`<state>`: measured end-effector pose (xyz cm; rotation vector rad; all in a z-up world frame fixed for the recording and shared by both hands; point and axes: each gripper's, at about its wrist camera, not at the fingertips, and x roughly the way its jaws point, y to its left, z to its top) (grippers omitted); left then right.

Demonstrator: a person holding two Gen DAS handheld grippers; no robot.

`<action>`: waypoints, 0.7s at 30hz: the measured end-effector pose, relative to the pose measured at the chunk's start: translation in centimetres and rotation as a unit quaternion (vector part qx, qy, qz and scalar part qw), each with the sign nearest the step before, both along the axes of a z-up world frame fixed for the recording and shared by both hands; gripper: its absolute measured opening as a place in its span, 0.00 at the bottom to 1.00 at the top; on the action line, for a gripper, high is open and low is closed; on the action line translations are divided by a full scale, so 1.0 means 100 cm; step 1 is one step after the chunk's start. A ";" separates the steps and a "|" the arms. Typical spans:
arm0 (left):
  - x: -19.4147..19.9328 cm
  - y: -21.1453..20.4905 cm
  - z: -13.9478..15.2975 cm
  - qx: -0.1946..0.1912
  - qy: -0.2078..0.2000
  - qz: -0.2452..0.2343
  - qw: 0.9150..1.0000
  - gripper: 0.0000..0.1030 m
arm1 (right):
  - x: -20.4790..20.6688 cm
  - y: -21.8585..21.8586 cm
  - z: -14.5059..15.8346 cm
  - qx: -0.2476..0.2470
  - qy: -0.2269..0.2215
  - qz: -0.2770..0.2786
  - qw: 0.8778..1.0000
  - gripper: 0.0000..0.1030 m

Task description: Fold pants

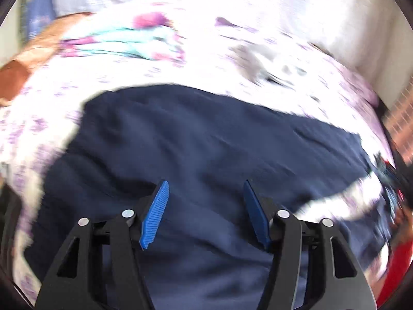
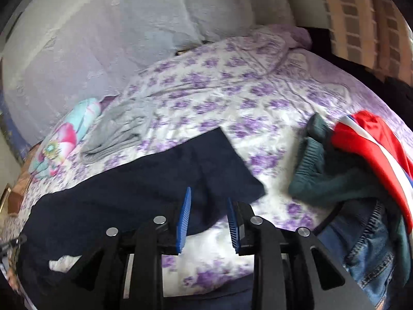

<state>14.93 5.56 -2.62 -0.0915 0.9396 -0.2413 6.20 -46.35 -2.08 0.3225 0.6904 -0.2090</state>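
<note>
Both the left gripper [image 1: 206, 213] and right gripper [image 2: 209, 221] hang spread and empty above the pants [image 2: 144, 188]; next, pinch an edge squarely.

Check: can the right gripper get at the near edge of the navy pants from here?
Probably yes. The right gripper is open and empty just above the navy pants, with only bedsheet around and nothing between.

The pants [image 2: 144, 188] are lying spread across the near part of the bed [image 2: 232, 98], running from its left edge toward the middle. A heap of clothes [image 2: 361, 170] is sitting at the right edge. A crumpled garment [image 2: 121, 129] is lying behind the pants, with a pillow [image 2: 69, 129] lying to its left
</note>
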 end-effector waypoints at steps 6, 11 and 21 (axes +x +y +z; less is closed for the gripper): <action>0.033 0.022 -0.050 0.028 0.012 0.036 0.999 0.64 | 0.070 0.034 -0.068 0.049 0.130 0.072 0.988 0.52; 0.011 0.031 -0.032 0.027 0.001 0.036 0.999 0.65 | 0.014 0.014 -0.026 0.061 0.044 0.054 0.996 0.48; -0.107 0.140 -0.008 -0.070 -0.014 0.129 0.989 0.75 | -0.147 -0.059 -0.018 -0.002 0.052 -0.074 0.996 0.50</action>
